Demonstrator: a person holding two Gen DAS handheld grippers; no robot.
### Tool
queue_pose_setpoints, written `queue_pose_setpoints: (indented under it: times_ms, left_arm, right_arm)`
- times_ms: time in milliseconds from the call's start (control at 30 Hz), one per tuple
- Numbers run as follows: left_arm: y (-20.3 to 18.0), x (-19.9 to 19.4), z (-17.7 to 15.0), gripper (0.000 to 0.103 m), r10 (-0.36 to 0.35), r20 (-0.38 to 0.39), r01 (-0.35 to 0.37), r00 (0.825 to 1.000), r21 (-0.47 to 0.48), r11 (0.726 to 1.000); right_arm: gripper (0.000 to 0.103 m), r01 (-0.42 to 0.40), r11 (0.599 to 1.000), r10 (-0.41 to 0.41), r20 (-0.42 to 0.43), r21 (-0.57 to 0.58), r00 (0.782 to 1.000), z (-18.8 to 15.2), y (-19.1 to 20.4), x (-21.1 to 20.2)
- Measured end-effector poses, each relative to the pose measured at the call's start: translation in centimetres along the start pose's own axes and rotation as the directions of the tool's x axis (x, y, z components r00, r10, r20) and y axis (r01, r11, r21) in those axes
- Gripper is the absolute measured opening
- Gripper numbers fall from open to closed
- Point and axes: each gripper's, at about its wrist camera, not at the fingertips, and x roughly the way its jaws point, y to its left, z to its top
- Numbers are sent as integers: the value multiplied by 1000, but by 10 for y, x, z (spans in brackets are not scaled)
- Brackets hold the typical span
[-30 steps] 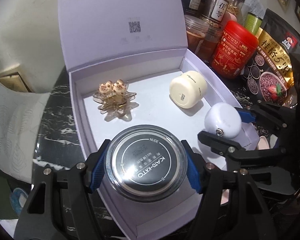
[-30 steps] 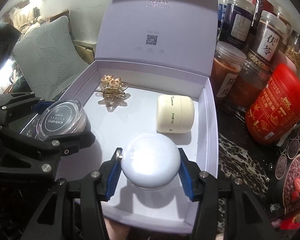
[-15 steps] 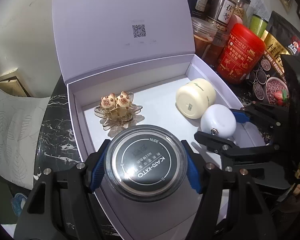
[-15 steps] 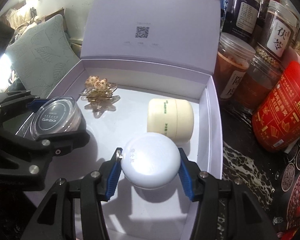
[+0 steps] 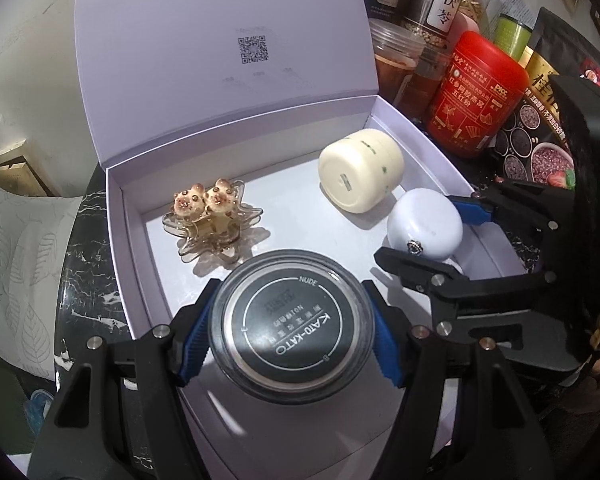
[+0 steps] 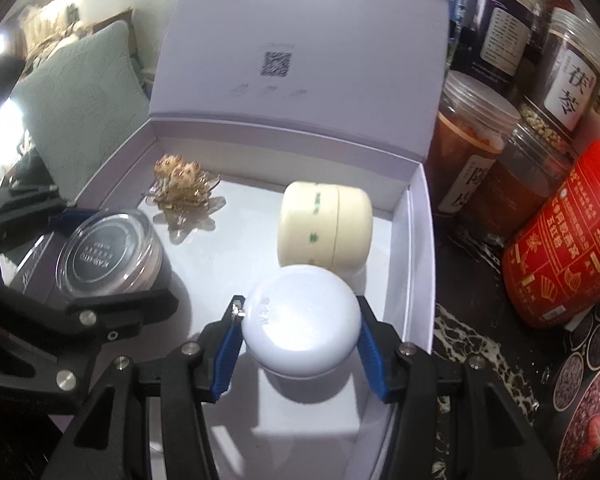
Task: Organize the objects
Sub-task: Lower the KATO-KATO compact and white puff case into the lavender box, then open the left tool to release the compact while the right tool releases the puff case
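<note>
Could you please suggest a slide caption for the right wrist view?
Right gripper holds a white round case over the open gift box, beside a cream jar lying on its side.

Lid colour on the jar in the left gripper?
Black with white lettering under clear plastic lid; left wrist view.

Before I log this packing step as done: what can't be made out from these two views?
- Whether the black-lidded jar rests on the box floor: left wrist view, its own lid and the left gripper hide the base.
- Whether the white round case touches the cream jar: right wrist view, the case covers the gap.
- Small print on the black lid: too small.
- Box's near edge: cut off behind the right gripper.
</note>
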Motion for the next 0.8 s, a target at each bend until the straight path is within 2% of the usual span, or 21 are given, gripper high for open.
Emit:
queue_pose_setpoints:
  times_ms: [433,800]
  left_arm:
    - [0,3,5,67,39,-12,-39,999,-11,999]
    - [1,5,7,68,54,-21,-54,998,-26,998]
  right_arm:
    - [54,4,1000,-4,-2,-10,1000,6,4,3]
    - [54,9,1000,-9,-7,-23,1000,-1,0,1]
